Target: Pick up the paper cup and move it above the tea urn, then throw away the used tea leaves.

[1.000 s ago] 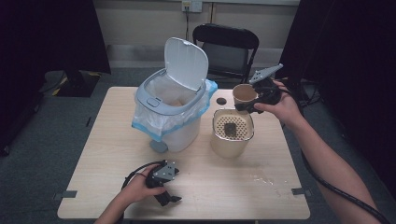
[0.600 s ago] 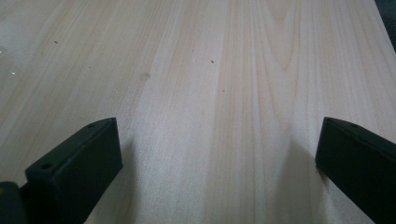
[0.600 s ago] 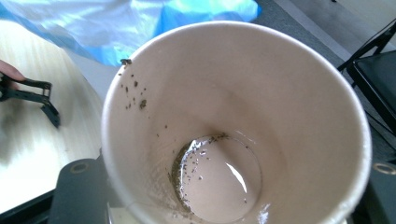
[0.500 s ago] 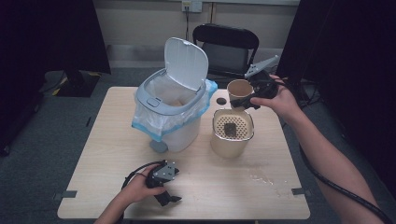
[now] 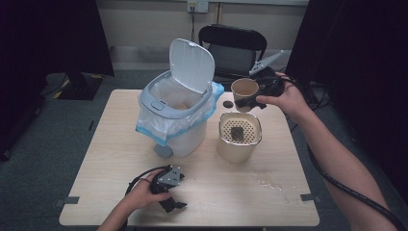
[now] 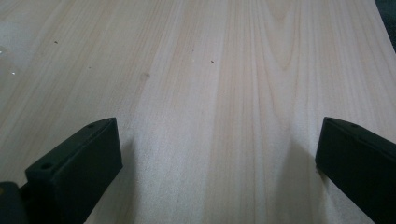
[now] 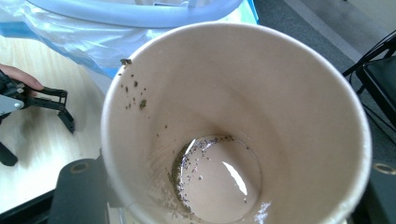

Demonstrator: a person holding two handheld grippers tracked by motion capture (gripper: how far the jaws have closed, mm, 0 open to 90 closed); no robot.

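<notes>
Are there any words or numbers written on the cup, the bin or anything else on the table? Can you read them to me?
None can be read.
The paper cup is plain inside, with only dark specks.
The bin and its raised lid show no label.
The beige strainer pot and the table carry no writing either.

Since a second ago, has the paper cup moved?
Yes. The paper cup in the right hand-held gripper rose, up the picture away from the strainer pot.
</notes>
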